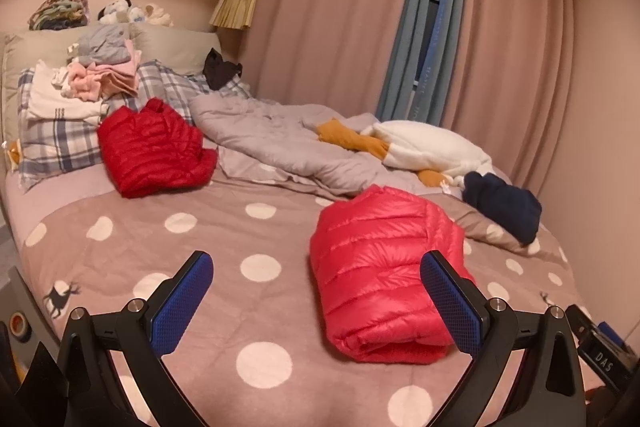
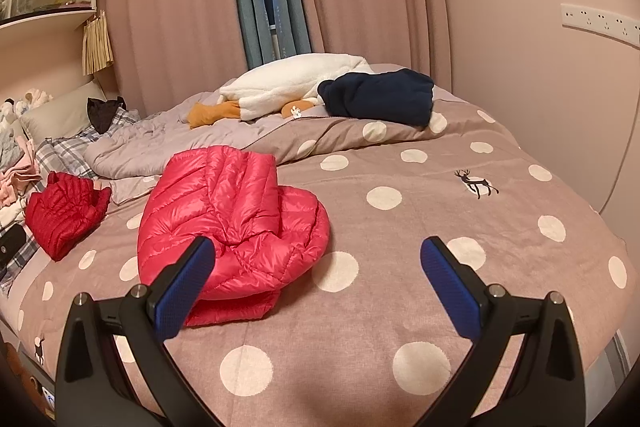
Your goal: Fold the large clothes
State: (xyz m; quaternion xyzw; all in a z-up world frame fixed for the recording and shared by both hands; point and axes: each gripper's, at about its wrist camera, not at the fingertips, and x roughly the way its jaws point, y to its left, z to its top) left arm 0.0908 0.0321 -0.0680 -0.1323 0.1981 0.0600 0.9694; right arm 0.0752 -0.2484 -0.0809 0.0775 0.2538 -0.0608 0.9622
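Lying folded on the dotted blanket [image 1: 224,227] is the pink jacket [image 1: 380,267], a puffy bundle sitting near the front edge of the bed, its layered hem facing the cameras. In the right wrist view its hood is flopping out to the right of the bundle. Nothing is gripping it.

The left gripper [image 1: 316,291] is hovering with its blue pads spread wide, holding nothing; the right-hand pad is overlapping the jacket's near right corner in that view, though contact cannot be judged. The right gripper [image 2: 316,275] is also standing wide apart and holding nothing, its left pad sitting in front of the jacket's near edge and its right pad over bare blanket.

Farther off to the left, a red jacket [image 1: 154,147] is lying folded beside a plaid pillow [image 1: 60,143], which is carrying a stack of pale folded clothes [image 1: 96,79]. A grey quilt [image 1: 280,135] is lying rumpled across the far middle of the bed. On its right a white goose plush [image 1: 432,147] is stretching out, and a navy garment [image 1: 504,203] is resting just beside it. Pink curtains [image 1: 340,7] are hanging behind the bed.
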